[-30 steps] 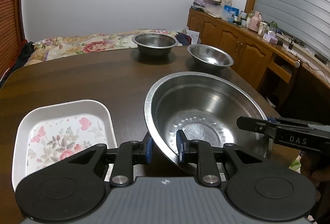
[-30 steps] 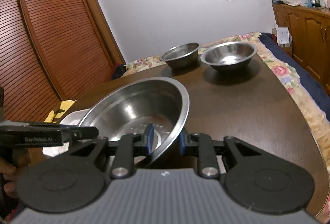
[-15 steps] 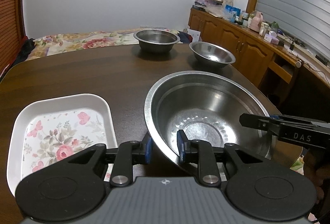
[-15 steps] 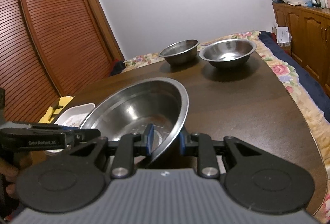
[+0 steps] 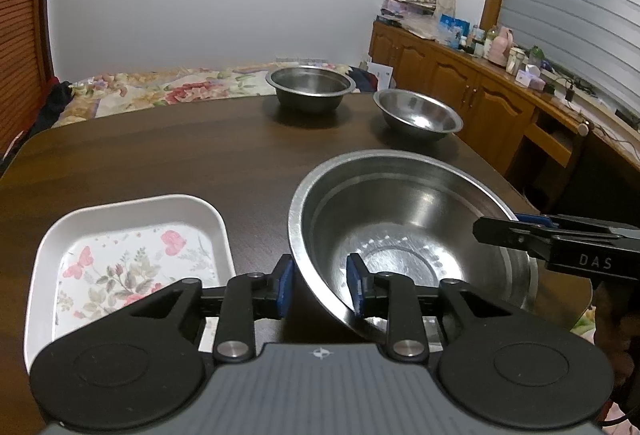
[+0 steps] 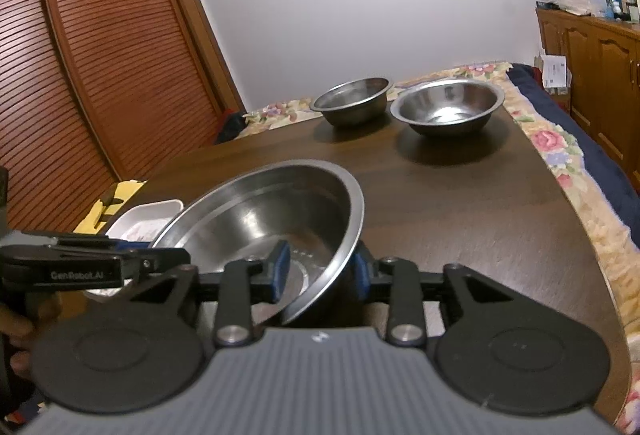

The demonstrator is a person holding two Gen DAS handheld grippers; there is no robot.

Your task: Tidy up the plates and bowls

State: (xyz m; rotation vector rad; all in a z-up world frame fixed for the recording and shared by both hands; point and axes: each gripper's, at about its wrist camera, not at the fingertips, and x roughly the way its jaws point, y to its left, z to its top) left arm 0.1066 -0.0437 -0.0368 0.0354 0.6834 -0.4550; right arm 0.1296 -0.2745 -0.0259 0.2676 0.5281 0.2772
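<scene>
A large steel bowl point(image 5: 412, 235) sits near the front of the dark wooden table point(image 5: 180, 155). My left gripper point(image 5: 320, 285) straddles its near-left rim, one pad outside the wall and one inside. The jaws are opening and a gap shows beside the wall. My right gripper point(image 6: 320, 271) straddles the opposite rim of the same bowl point(image 6: 260, 211). Its jaws are opening too, with the pads off the metal. Its fingers point(image 5: 504, 235) reach in from the right in the left wrist view. A white floral plate point(image 5: 128, 263) lies left of the bowl.
Two smaller steel bowls point(image 5: 310, 89) point(image 5: 418, 115) stand at the table's far side, also seen as bowls point(image 6: 352, 101) point(image 6: 448, 105). A floral bed point(image 5: 160, 91) lies beyond, wooden cabinets point(image 5: 480, 103) stand to the right, and a louvred wardrobe point(image 6: 100, 75) to the left.
Both grippers' jaws have widened off the big bowl's rim, which they pinched a second ago. The bowl and both hands stay where they were.
</scene>
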